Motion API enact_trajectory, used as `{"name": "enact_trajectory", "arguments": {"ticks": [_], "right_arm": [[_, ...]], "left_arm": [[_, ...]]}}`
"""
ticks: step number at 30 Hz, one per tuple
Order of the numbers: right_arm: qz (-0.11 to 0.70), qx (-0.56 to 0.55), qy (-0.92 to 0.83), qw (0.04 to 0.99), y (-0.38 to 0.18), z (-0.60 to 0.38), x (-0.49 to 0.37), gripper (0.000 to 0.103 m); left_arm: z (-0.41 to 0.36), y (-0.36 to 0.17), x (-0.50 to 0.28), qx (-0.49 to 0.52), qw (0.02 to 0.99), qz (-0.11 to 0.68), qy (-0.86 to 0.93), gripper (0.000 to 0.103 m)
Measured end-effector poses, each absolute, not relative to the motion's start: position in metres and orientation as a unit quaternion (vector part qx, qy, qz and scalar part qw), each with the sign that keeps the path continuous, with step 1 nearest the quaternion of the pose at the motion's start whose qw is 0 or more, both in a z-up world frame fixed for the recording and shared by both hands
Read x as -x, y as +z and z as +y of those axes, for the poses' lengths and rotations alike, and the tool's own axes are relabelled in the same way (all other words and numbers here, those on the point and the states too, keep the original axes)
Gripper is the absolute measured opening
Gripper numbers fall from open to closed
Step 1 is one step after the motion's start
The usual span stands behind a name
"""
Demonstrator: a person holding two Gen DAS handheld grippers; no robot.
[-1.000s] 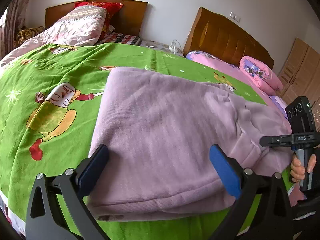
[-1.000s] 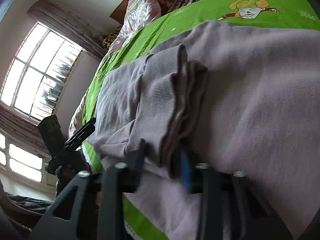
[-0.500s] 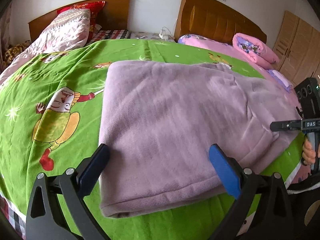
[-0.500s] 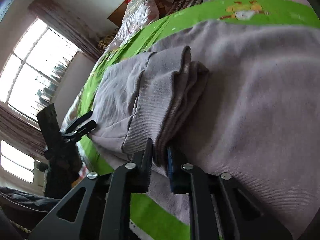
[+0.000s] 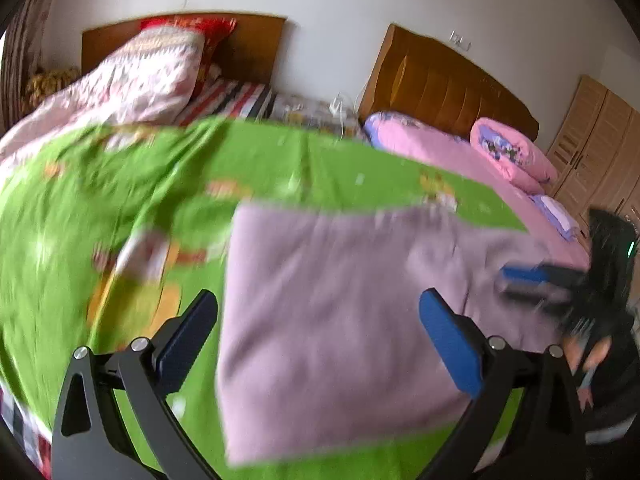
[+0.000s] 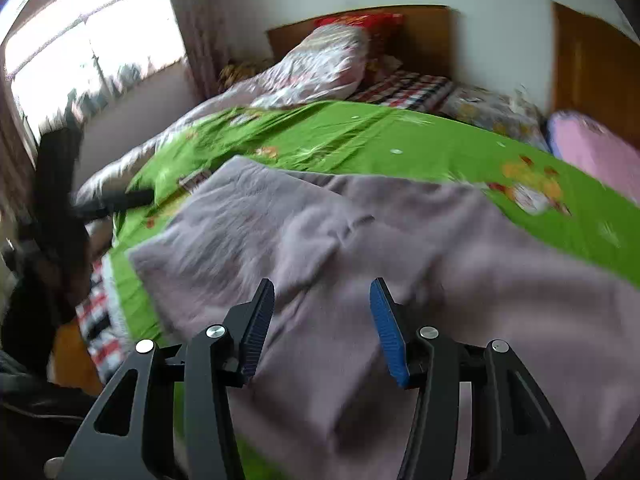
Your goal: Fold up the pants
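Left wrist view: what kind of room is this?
A home bedroom, most likely. Two beds with wooden headboards stand along the wall, one under a green cartoon-print cover, with folded quilts and a wooden wardrobe at the right edge.

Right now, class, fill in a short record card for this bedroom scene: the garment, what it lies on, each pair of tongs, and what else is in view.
garment: lilac pants, folded into a flat rectangle
surface: green cartoon-print bedspread
left tongs: open, above the near edge of the pants, nothing between the pads
right tongs: jaws opening, pads clear of the fabric below
background: patterned quilt, wooden headboard, pink bedding, wardrobe
image quality: motion-blurred
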State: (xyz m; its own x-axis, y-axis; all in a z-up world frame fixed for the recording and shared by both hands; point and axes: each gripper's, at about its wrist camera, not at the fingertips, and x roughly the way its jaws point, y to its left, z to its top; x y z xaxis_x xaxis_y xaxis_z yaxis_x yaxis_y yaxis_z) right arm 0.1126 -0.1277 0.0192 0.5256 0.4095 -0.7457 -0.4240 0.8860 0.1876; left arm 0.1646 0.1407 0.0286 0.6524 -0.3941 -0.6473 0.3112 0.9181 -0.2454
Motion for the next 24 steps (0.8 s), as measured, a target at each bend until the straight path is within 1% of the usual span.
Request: {"name": "enact_trajectory", "arguments": {"ticks": [2,3,4,5,6,10,11,14,16,20,21,24], "right_arm": [[0.43,0.022,0.24,0.87,0.015,-0.12,-0.132,0.052],[0.432,0.033,0.238,0.869,0.015,-0.112,-0.14,0.06],[0.433,0.046,0.235,0.869,0.013,-0.107,-0.149,0.063],[0.433,0.051,0.23,0.87,0.013,-0.106,-0.151,0.07],[0.436,0.056,0.224,0.87,0.01,-0.105,-0.155,0.074],[0.474,0.069,0.196,0.856,-0.025,-0.111,-0.166,0.079],[0.472,0.06,0.201,0.856,-0.026,-0.114,-0.167,0.079],[0.477,0.05,0.196,0.855,-0.027,-0.118,-0.173,0.083],[0.474,0.049,0.191,0.858,-0.027,-0.119,-0.176,0.084],[0.48,0.042,0.19,0.855,-0.031,-0.121,-0.178,0.086],[0.482,0.039,0.192,0.854,-0.03,-0.123,-0.178,0.088],[0.483,0.025,0.191,0.854,-0.027,-0.128,-0.177,0.088]], "left_arm": [[0.122,0.037,-0.188,0.049,0.901,0.378,-0.206,0.101],[0.11,0.039,-0.205,0.046,0.896,0.382,-0.222,0.101],[0.102,0.037,-0.217,0.042,0.893,0.386,-0.23,0.101],[0.096,0.033,-0.23,0.038,0.888,0.394,-0.234,0.101],[0.088,0.023,-0.247,0.034,0.879,0.41,-0.239,0.101],[0.086,-0.026,-0.288,0.033,0.857,0.463,-0.222,0.101],[0.091,-0.029,-0.286,0.04,0.865,0.443,-0.233,0.101],[0.099,-0.026,-0.283,0.065,0.868,0.43,-0.238,0.101],[0.098,-0.026,-0.279,0.061,0.874,0.422,-0.234,0.101],[0.096,-0.026,-0.275,0.057,0.877,0.418,-0.229,0.101],[0.097,-0.025,-0.275,0.061,0.877,0.418,-0.23,0.101],[0.104,-0.024,-0.276,0.075,0.876,0.415,-0.235,0.101]]}}
